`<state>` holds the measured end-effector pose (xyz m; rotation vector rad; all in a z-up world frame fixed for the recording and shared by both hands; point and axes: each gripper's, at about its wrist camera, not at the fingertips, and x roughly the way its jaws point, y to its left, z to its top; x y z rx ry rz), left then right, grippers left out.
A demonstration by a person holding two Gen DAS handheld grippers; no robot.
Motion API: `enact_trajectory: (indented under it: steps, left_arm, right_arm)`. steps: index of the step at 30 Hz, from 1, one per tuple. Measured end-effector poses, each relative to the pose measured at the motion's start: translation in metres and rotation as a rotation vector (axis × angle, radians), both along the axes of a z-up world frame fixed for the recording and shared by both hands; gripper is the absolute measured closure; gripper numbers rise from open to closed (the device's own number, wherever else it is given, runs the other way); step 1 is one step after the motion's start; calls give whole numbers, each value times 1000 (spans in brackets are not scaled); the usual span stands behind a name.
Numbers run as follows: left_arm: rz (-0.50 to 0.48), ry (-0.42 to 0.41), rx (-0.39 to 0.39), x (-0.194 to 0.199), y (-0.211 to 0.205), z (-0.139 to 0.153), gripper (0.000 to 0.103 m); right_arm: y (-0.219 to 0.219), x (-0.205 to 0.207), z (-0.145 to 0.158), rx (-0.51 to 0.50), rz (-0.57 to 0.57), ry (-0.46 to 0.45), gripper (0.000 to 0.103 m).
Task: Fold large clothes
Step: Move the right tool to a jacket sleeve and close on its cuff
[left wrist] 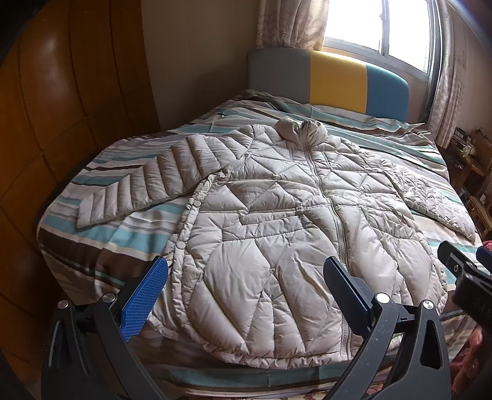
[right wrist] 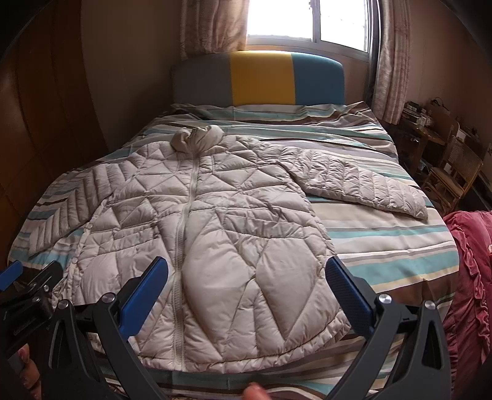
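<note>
Hand-held gripper (left wrist: 246,274) above puffy quilted jacket (left wrist: 276,221)

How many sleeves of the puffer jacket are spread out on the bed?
2: left quilted beige sleeve lies toward the wooden wardrobe; right quilted beige sleeve lies toward the window side.

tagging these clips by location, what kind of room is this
A bedroom, most likely: a bed with striped bedding and a padded headboard, a curtained window, and a puffer jacket spread on top.
</note>
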<state>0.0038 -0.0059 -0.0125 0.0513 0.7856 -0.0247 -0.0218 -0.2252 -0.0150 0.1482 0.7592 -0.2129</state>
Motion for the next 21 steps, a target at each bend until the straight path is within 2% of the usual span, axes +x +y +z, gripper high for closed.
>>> enact_trajectory:
  steps: [5, 8, 10, 12, 15, 17, 21]
  left_arm:
    - [-48, 26, -24, 8, 0, -6, 3]
    - [-68, -1, -80, 12, 8, -10, 3]
    - [-47, -22, -66, 20, 12, -16, 3]
    - [-37, -30, -32, 32, 14, -22, 3]
    - [-11, -46, -34, 56, 22, -32, 3]
    - [17, -38, -17, 78, 29, -42, 3]
    - [97, -10, 27, 123, 45, -70, 3]
  right_arm:
    - [-24, 9, -7, 70, -28, -29, 2]
    - [-42, 13, -12, 108, -31, -120, 2]
    - [-55, 19, -19, 121, -37, -147, 2]
    - [-69, 27, -29, 102, -68, -123, 2]
    - [-103, 41, -49, 74, -136, -104, 2]
    - [-141, 51, -66, 44, -236, -75, 2]
    - [-213, 65, -93, 49, -404, -18, 2]
